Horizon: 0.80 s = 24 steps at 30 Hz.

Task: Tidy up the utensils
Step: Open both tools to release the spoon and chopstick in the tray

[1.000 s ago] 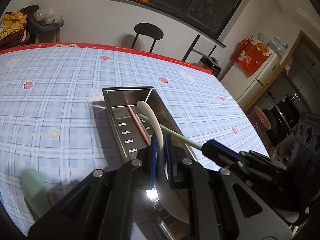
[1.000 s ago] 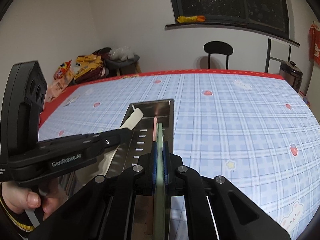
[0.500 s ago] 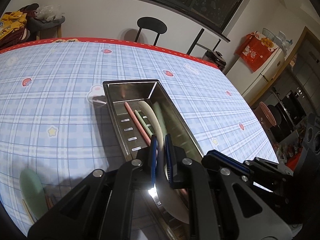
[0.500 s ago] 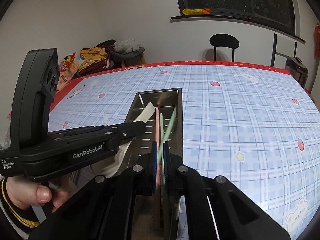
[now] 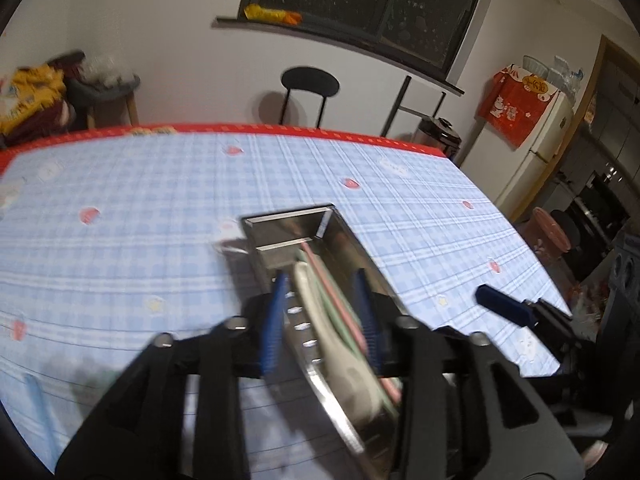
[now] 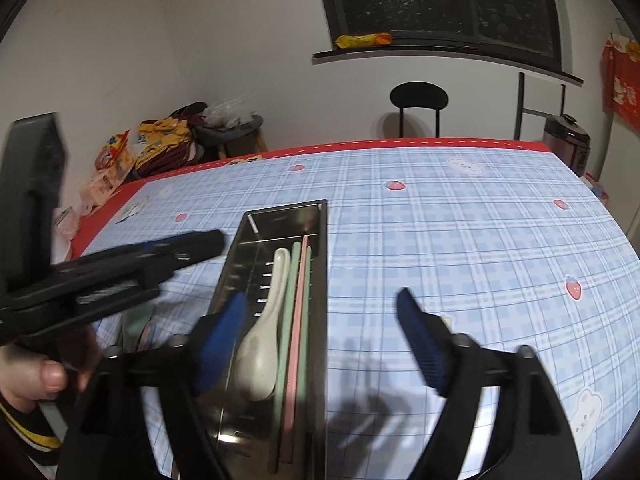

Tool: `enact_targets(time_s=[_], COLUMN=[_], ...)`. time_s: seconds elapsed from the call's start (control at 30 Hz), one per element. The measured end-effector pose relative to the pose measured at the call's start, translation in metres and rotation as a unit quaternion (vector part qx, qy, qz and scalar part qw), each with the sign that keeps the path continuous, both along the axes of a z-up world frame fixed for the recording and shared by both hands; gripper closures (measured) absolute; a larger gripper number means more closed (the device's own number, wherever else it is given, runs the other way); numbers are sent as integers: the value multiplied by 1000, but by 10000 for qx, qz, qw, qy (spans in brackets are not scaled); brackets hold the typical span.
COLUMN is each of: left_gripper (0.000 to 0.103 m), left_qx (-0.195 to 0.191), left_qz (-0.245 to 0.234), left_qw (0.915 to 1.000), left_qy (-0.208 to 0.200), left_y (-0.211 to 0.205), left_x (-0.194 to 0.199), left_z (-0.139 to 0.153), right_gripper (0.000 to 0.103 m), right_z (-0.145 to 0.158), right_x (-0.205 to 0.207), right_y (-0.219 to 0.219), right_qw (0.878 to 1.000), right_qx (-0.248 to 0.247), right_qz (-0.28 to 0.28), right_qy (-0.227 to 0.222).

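Note:
A long steel utensil tray (image 6: 316, 216) lies on the checked tablecloth; it also shows in the left wrist view (image 5: 288, 216). In it lie a white ceramic spoon (image 6: 262, 336), green chopsticks (image 6: 289, 316) and a pink chopstick (image 6: 300, 320). The spoon (image 5: 320, 320) shows between my left fingers. My left gripper (image 5: 320, 316) is open above the tray's near end, holding nothing. My right gripper (image 6: 320, 340) is wide open above the tray, empty. The left gripper's body (image 6: 120, 272) reaches in from the left in the right wrist view.
More utensils, a green spoon and chopsticks (image 6: 140, 328), lie on the table left of the tray, partly hidden. A black chair (image 6: 418, 100) stands behind the far table edge (image 6: 400, 144). A rice cooker (image 6: 566, 140) sits at the far right.
Both grippers have opened. The white spoon left my left gripper and the green chopstick left my right; both now lie in the tray. Both grippers have drawn back and up.

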State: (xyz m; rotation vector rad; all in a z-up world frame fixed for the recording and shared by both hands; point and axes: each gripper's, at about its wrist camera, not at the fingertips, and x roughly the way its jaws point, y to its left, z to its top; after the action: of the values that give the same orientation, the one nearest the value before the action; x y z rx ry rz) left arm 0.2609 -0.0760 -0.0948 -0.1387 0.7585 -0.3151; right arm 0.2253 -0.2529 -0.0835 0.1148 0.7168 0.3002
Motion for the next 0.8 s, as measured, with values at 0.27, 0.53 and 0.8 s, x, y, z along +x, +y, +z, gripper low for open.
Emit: enact_targets(time_s=[0.27, 0.53, 0.8], left_gripper=[6, 6, 6], left_qx=[556, 1102, 1487], left_qz=[481, 826, 775], left_qw=[9961, 9879, 9789], left_qy=[-484, -719, -1169], left_y=[47, 105, 157], left_x=[-44, -103, -164], left_z=[29, 45, 43], right_gripper=[6, 6, 6], right_z=[-3, 7, 17], right_x=[-2, -25, -77], right_y=[-3, 6, 27], right_qw=[9995, 9968, 9956], right_qx=[-21, -208, 25], right_qz=[-327, -698, -579], right_qy=[-18, -320, -738])
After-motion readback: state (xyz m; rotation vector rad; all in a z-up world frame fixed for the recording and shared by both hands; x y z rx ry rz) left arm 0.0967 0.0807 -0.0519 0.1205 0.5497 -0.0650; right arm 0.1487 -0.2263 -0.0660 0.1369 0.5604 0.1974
